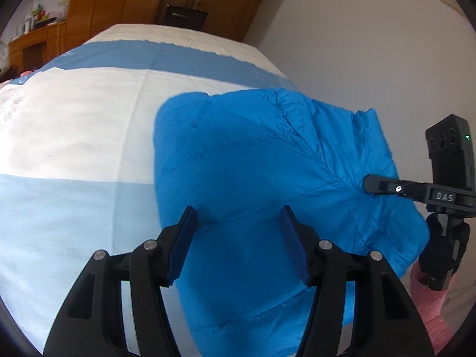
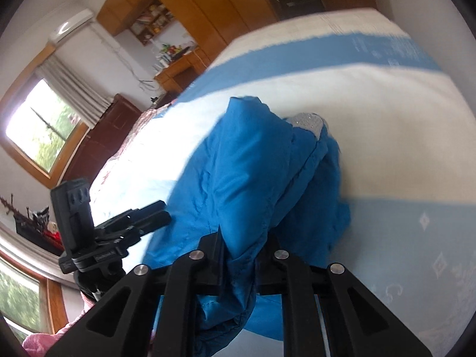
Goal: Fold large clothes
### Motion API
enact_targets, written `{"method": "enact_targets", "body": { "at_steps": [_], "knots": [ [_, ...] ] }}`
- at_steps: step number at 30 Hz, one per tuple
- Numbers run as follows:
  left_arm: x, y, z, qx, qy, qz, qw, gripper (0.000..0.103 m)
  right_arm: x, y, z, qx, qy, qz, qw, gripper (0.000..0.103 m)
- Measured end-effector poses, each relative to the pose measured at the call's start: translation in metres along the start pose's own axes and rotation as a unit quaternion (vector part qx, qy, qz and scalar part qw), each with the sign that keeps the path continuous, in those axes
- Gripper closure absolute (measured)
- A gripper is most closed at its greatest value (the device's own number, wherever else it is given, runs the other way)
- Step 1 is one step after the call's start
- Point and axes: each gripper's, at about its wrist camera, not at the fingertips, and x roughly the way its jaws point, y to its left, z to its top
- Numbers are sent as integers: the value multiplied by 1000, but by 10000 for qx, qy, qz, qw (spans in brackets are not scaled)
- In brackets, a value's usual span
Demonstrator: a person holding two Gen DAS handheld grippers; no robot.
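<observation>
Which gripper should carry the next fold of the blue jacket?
Right. The right gripper is already clamped on the quilted blue jacket on the striped bedspread. The left gripper hangs open above it, gripping nothing.

Striped bedspread point(image 1: 74, 125), wooden wardrobe point(image 2: 208, 15), window point(image 2: 41, 125), air conditioner point(image 2: 71, 25)
</observation>
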Motion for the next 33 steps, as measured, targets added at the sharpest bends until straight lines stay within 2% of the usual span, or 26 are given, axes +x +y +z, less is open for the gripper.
{"method": "enact_targets", "body": {
  "at_steps": [4, 14, 16, 18, 20, 22, 23, 25, 29, 33],
  "knots": [
    [15, -2, -2, 196, 14, 160, 9997, 44, 15, -32, -17, 204, -45, 187, 9996, 87],
    [33, 4, -19, 409, -65, 477, 9980, 44, 48, -73, -43, 664, -325, 613, 9954, 81],
    [32, 7, -16, 316, -45, 426, 9986, 44, 45, -68, -42, 613, -367, 541, 9960, 77],
    [26, 9, -14, 226, -14, 407, 9989, 44, 33, -61, -45, 485, -435, 275, 9975, 68],
    [13, 10, -14, 131, -63, 423, 9990, 45, 6, -41, -52, 48, -813, -424, 9958, 64],
    [-3, 12, -14, 68, -240, 478, 9985, 45, -14, -21, -55, -256, -1145, -808, 9898, 64],
    [-9, 12, -15, 72, -314, 542, 9980, 45, -23, -11, -56, -371, -1253, -844, 9878, 64],
    [-20, 11, -17, 96, -449, 691, 9966, 45, -34, 12, -57, -650, -1334, -656, 9867, 64],
    [-29, 3, -26, 122, -506, 815, 9953, 45, -22, 56, -66, -1265, -1085, -393, 9852, 64],
    [-31, -6, -39, 214, -445, 758, 9959, 45, -5, 66, -73, -1496, -845, -472, 9840, 65]
  ]
}}
